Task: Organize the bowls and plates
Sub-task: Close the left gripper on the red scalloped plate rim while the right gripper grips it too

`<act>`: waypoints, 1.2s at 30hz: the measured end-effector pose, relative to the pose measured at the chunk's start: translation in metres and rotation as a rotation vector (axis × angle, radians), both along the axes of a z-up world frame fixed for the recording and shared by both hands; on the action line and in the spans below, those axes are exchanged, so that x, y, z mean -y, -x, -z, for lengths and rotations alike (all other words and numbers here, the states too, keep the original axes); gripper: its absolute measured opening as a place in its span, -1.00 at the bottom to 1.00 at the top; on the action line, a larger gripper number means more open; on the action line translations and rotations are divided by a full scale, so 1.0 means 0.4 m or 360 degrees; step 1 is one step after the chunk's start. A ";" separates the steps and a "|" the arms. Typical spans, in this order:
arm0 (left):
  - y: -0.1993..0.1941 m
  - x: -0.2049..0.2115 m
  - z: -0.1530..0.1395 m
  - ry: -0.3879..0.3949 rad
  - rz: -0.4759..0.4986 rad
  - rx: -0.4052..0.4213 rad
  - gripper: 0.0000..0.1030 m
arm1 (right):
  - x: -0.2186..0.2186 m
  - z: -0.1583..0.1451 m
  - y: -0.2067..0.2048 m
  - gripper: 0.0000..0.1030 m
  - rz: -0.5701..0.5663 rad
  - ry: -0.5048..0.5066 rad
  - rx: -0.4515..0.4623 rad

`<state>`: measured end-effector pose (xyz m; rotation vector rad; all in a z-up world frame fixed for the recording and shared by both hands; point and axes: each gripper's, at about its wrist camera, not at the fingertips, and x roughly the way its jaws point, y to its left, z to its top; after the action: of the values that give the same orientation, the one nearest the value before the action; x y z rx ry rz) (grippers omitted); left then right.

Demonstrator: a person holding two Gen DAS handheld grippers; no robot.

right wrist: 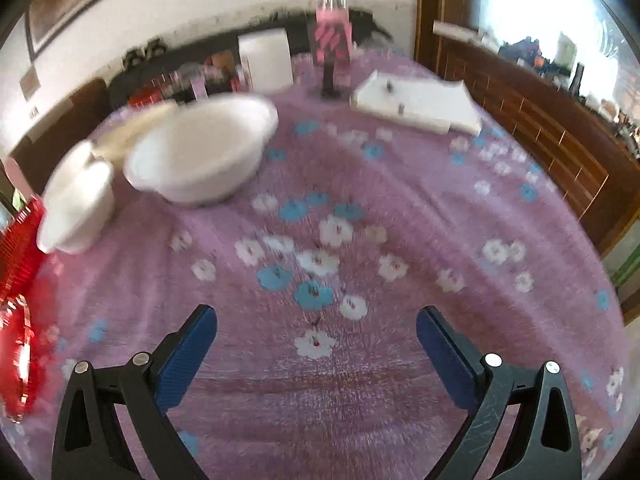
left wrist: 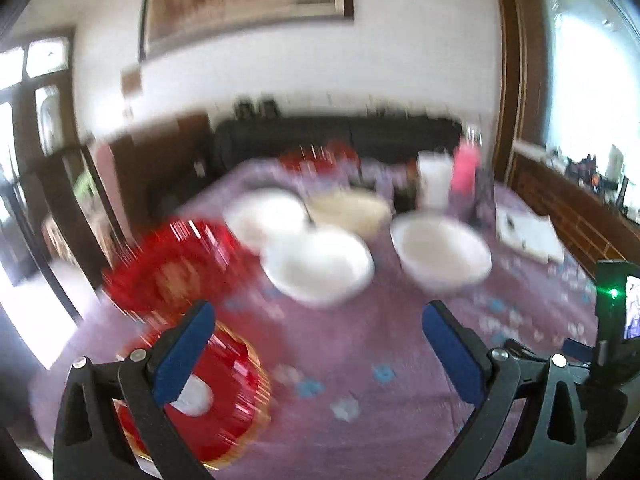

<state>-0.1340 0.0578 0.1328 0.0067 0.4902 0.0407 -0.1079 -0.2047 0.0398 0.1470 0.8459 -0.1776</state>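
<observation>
Both views are motion-blurred. The left gripper (left wrist: 316, 336) gapes wide and empty over the purple flowered tablecloth (left wrist: 360, 360); red plates (left wrist: 224, 408) sit lower left (one beneath its left finger), white bowls (left wrist: 318, 266) mid-frame. The right gripper (right wrist: 316, 336) is equally wide, holding nothing; a large white bowl (right wrist: 204, 152) sits upper left.

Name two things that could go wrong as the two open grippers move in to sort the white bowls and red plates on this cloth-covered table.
1. The white bowls sit bunched close together, so the left gripper, closing on one rim, may knock a neighbour.
2. The pictures are motion-blurred; at that pace the right gripper could strike the large white bowl or snag the tablecloth.
</observation>
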 end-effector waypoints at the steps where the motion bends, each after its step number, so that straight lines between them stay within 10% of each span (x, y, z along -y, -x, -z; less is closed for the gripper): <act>1: 0.012 -0.012 -0.027 -0.0004 -0.0006 0.0053 1.00 | -0.008 -0.026 0.008 0.96 -0.0009 0.0018 0.0044; 8: 0.046 -0.146 -0.227 0.0180 0.0123 0.0196 1.00 | -0.082 -0.276 0.073 0.96 -0.0089 0.0032 0.0452; 19: 0.102 -0.276 -0.472 -0.0071 0.0063 0.0426 1.00 | -0.210 -0.547 0.096 0.97 -0.0259 -0.0029 0.0660; 26: 0.146 -0.351 -0.428 0.0051 0.0077 0.0365 1.00 | -0.308 -0.449 0.063 0.97 -0.0421 -0.0112 0.0537; 32: 0.133 -0.421 -0.254 -0.0017 -0.0032 0.0136 1.00 | -0.430 -0.259 0.037 0.89 -0.0695 -0.0199 0.0329; 36: 0.074 -0.484 -0.114 0.0075 -0.0090 -0.0158 1.00 | -0.511 -0.141 0.003 0.50 -0.0841 -0.0308 0.0109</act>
<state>-0.1636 0.2515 0.1785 -0.0512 0.5904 0.0844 -0.1089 -0.0004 0.0962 0.1051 0.8063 0.4037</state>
